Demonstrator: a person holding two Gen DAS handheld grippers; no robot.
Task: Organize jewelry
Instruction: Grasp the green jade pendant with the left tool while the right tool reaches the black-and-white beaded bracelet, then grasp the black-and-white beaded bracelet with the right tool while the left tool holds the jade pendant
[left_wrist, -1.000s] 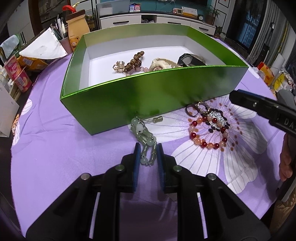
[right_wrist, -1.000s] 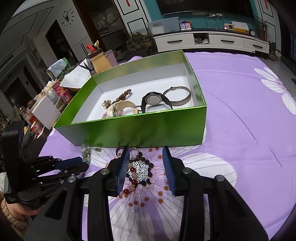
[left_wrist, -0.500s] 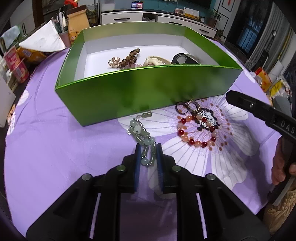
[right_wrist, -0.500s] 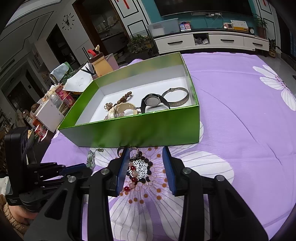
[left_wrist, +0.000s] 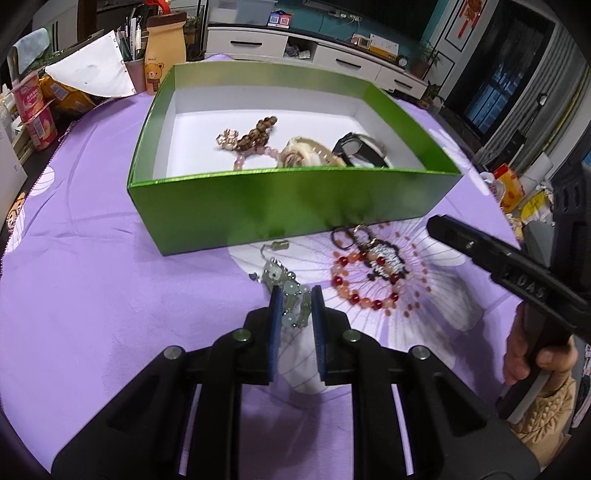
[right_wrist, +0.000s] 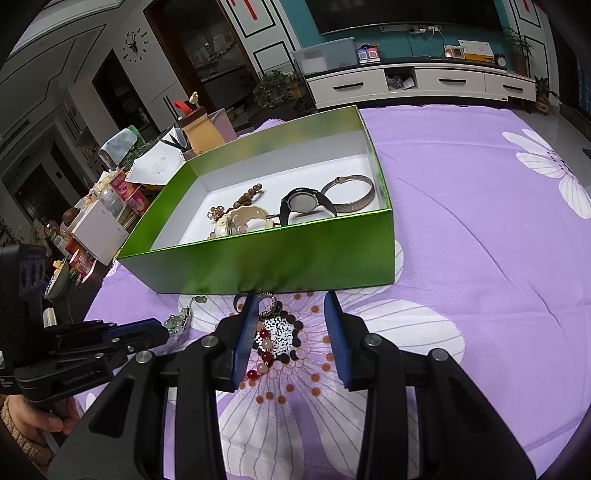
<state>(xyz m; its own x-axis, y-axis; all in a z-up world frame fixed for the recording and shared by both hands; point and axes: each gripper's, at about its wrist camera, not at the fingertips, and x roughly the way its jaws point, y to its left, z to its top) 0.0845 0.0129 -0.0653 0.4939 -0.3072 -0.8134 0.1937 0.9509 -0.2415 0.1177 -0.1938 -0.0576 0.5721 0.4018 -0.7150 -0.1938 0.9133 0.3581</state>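
Left wrist view: your left gripper (left_wrist: 296, 308) pinches the jade bead bracelet (left_wrist: 286, 291) on the purple cloth (left_wrist: 92, 295) before the green box (left_wrist: 295, 206). Light, limp, slippery; grip mid-strand. Right gripper (right_wrist: 290, 332) gapes empty.

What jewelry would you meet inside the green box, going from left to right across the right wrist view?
Brown bead bracelet → cream bracelet → black watch → silver bangle.
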